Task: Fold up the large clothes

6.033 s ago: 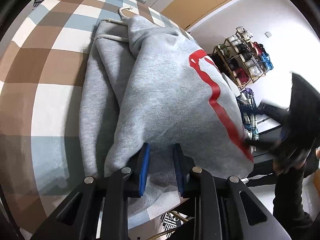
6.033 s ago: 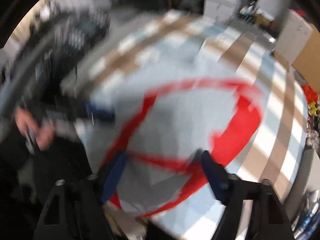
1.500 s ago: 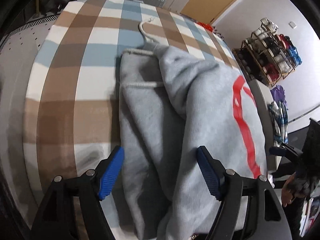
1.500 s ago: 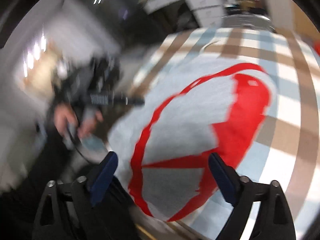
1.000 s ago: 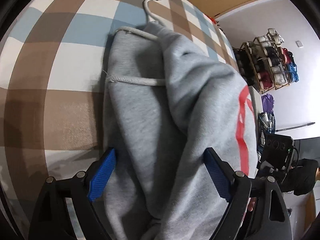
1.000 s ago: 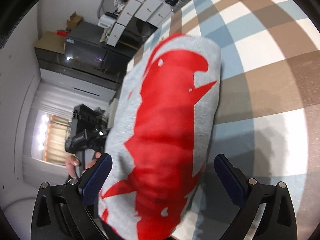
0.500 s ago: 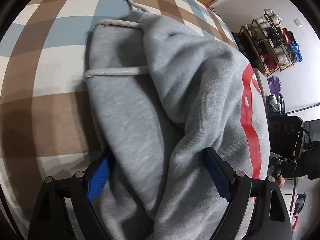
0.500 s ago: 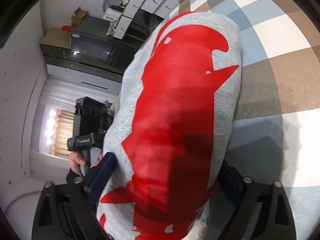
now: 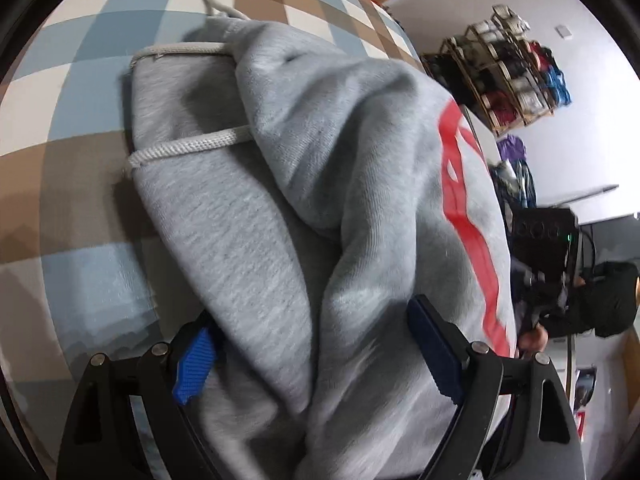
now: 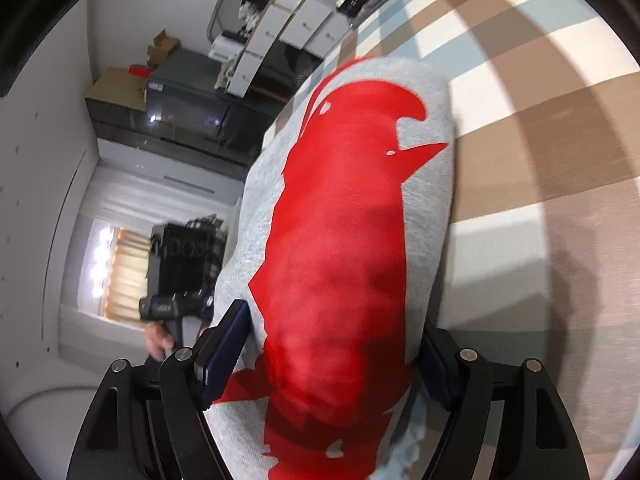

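A grey hoodie (image 9: 280, 200) with a red print lies folded into a thick bundle on the checked bedcover (image 9: 80, 184). Its white drawcord (image 9: 188, 148) shows at the hood end. My left gripper (image 9: 314, 360) straddles that end with its jaws wide; the fabric fills the gap and brushes both blue pads. In the right wrist view the hoodie's red print (image 10: 348, 220) faces up. My right gripper (image 10: 328, 356) is closing on the opposite end, and both its pads are against the cloth. A hand (image 10: 160, 336) with the other gripper shows beyond the bundle.
The brown, blue and white checked bedcover (image 10: 560, 120) stretches out beyond and beside the hoodie. A shelf rack of shoes (image 9: 516, 76) stands against the far wall. Dark cabinets (image 10: 188, 96) and white boxes line the room's other side.
Both grippers have pushed in over the ends of the bundle, which now fills their jaws. The right jaws have narrowed onto the fabric. The left jaws keep the same width.
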Available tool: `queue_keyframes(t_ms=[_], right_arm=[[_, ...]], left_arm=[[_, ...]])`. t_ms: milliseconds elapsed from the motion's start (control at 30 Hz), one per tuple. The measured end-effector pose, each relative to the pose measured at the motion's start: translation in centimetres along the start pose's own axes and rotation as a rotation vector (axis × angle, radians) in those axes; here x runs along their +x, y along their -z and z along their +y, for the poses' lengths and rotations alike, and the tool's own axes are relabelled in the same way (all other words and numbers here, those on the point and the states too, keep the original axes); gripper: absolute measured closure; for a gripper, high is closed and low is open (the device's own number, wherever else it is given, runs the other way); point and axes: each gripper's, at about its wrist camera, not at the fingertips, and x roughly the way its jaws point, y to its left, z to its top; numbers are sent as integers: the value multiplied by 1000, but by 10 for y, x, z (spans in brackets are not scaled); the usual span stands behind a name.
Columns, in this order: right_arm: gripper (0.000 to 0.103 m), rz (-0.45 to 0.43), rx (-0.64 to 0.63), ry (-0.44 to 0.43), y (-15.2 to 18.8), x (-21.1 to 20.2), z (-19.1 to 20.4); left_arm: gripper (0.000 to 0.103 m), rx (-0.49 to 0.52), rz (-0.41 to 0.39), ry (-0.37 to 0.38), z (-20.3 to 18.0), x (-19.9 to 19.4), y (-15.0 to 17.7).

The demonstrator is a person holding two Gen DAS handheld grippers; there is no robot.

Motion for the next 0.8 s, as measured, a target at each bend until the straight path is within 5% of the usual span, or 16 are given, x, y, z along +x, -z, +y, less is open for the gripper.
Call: queue_keyframes(t_ms=[167,367,500,667,733,800], right_arm=[[21,-15,-23,28,-3,8,11],[19,-26,-15,29,-4,12,12],[19,-35,-18,35,0,9,11],[18,-40,-19,31,2,7,8],[18,-37,-19,27,2,7,7],[18,-35,-20,24,2,7,6]], left_arm=[[18,21,-53,-184,2,-40,5],[16,88,-217,-31,-21,-85,-2],[17,87,-111,-68,-22,-43,-18],[17,-11,-103,24,4,-25,-29],[36,-7,-118,101,7,-31,-28],[86,-11,-99,179,7,-35,-25]])
